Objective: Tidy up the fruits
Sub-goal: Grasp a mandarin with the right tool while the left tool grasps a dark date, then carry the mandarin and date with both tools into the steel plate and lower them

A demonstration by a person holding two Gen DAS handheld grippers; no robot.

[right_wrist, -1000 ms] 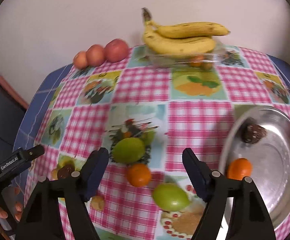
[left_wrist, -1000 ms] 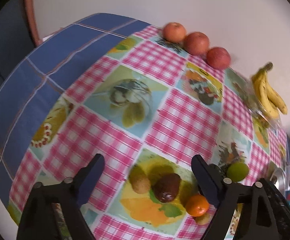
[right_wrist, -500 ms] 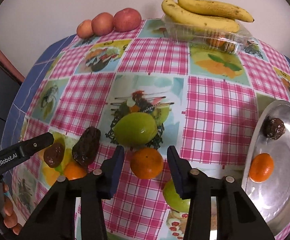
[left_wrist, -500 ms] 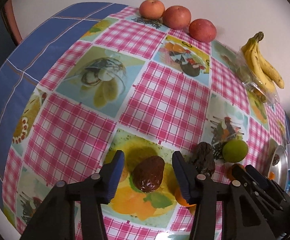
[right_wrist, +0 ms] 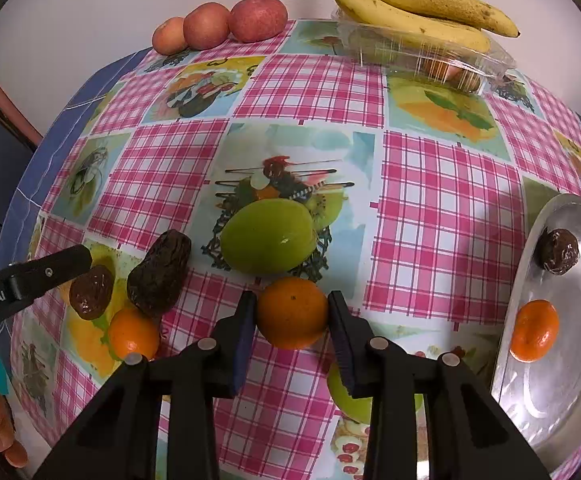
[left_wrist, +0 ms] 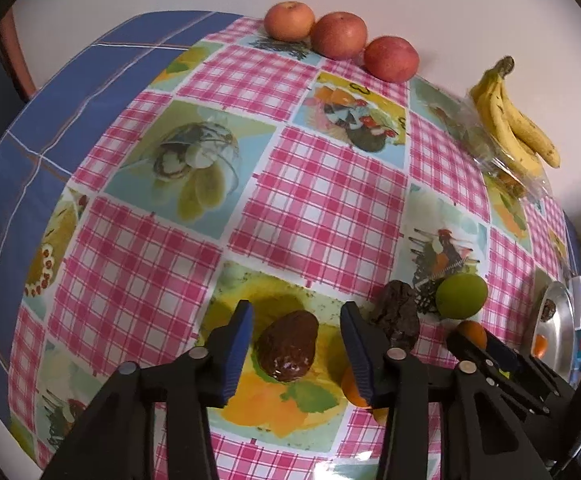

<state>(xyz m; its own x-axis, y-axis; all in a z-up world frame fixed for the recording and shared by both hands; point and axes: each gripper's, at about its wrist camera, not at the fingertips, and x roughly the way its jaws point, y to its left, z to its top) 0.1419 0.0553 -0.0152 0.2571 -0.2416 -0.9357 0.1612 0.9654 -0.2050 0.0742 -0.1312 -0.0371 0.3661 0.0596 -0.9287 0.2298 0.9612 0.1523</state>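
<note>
Both grippers had descended and narrowed: the left gripper (left_wrist: pixel 295 346) was closing around a dark brown wrinkled fruit (left_wrist: pixel 286 345), pads not yet touching; the right gripper (right_wrist: pixel 291 318) was closing, touching a round orange tangerine (right_wrist: pixel 291 312) on the checked tablecloth (right_wrist: pixel 310 84). Grasping step; next, probably lift toward the steel plate (right_wrist: pixel 562 380).

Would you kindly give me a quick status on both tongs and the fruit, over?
Left tongs closing around glossy brown fruit, gaps either side. Right tongs closing, pads at the tangerine. Wrinkled dark fruit crowds the left tongs. Steel plate holds two pieces.
</note>
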